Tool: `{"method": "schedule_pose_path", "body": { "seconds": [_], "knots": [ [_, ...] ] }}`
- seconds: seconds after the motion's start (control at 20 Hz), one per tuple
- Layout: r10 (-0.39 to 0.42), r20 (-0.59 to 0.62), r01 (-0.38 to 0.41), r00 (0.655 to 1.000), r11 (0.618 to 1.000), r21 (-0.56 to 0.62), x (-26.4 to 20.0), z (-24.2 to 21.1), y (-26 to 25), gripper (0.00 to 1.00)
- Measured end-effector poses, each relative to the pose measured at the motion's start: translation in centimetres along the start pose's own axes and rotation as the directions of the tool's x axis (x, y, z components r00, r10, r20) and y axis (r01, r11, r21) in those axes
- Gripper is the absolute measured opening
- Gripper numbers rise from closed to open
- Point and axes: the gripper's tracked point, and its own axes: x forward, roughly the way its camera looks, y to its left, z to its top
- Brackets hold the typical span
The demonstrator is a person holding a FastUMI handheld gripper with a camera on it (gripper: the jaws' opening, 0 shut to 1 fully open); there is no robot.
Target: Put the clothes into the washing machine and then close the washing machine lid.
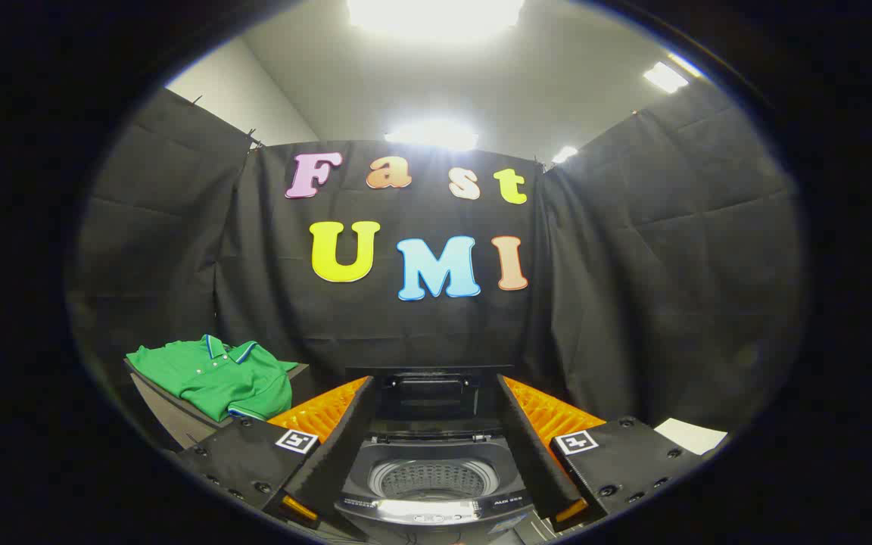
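While the gripper [436, 454] hangs with its fingers spread wide and nothing between them, the washing machine [433, 484] sits at bottom centre, framed in their gap, its lid [430, 393] standing open behind the drum. At lower left a folded green polo shirt [216, 375] lies on a side table [171, 416], well apart from the fingers.

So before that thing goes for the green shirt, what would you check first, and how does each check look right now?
1. Washing machine lid raised: ok, the drum is exposed.
2. Drum free of other items: cannot tell, part of it is hidden.
3. Green shirt reachable: ok, it lies folded on a surface beside the machine, off to one side of the fingers.
4. Gripper jaws open and holding nothing: ok.
5. Jaws lined up with the shirt: not ok, they point at the drum.
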Motion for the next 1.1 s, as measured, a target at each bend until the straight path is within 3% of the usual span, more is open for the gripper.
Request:
{"method": "schedule_pose_path", "body": {
  "seconds": [1.1],
  "knots": [
    [0.025,0.0,-0.025,1.0,1.0,-0.008,0.3,0.2,2.9,0.98]
  ]
}}
